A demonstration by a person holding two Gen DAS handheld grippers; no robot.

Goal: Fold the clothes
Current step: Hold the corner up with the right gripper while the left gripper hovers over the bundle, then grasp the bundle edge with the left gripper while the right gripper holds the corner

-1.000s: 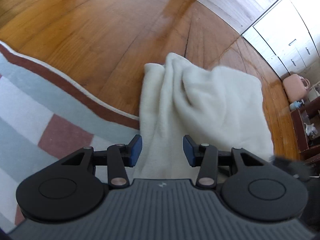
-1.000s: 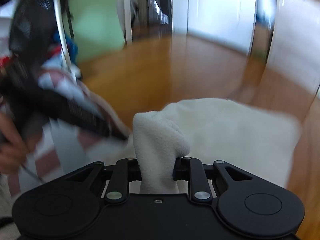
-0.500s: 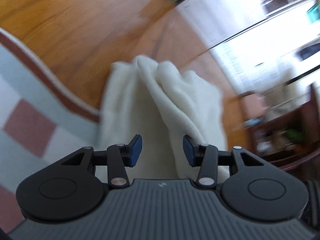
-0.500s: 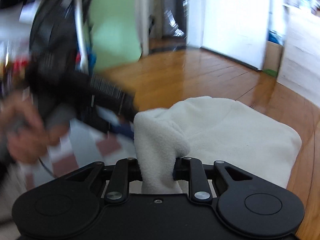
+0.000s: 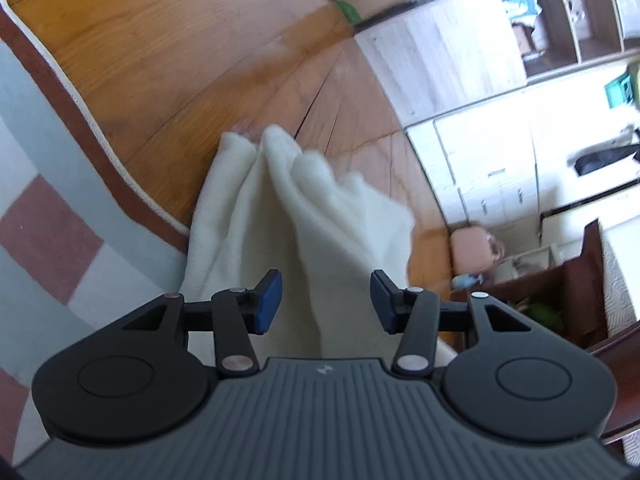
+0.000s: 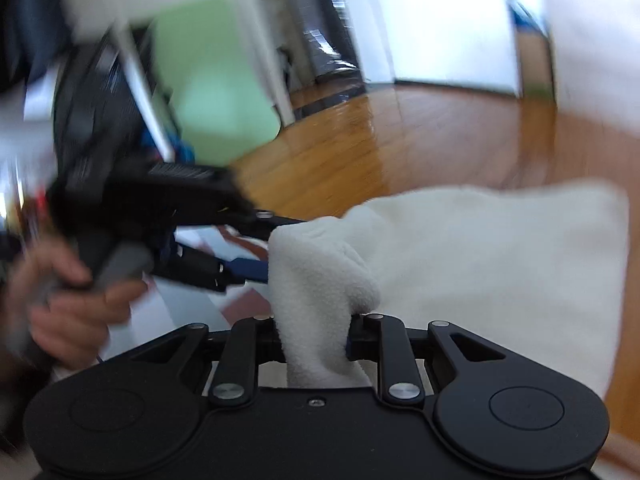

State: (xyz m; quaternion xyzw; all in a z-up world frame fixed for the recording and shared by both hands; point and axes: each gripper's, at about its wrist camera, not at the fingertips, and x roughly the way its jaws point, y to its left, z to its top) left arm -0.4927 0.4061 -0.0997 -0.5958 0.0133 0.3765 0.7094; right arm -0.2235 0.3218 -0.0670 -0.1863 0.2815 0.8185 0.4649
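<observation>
— Where was the white fleece (image 5: pixel 304 216) found?

— Across the rug edge (image 5: pixel 132 184) onto the floor (image 5: pixel 168 60), one bunch pinched in the right claw (image 6: pixel 314 344).

— And the left claw (image 5: pixel 325 300)?

— Held apart above the lifted ridge, which ran straight ahead.

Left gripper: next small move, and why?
Probably ease the left gripper forward and close on the white fleece. Its fingers stand open, the cloth's raised fold between them ungripped, while the right gripper already pinches a bunch.
</observation>
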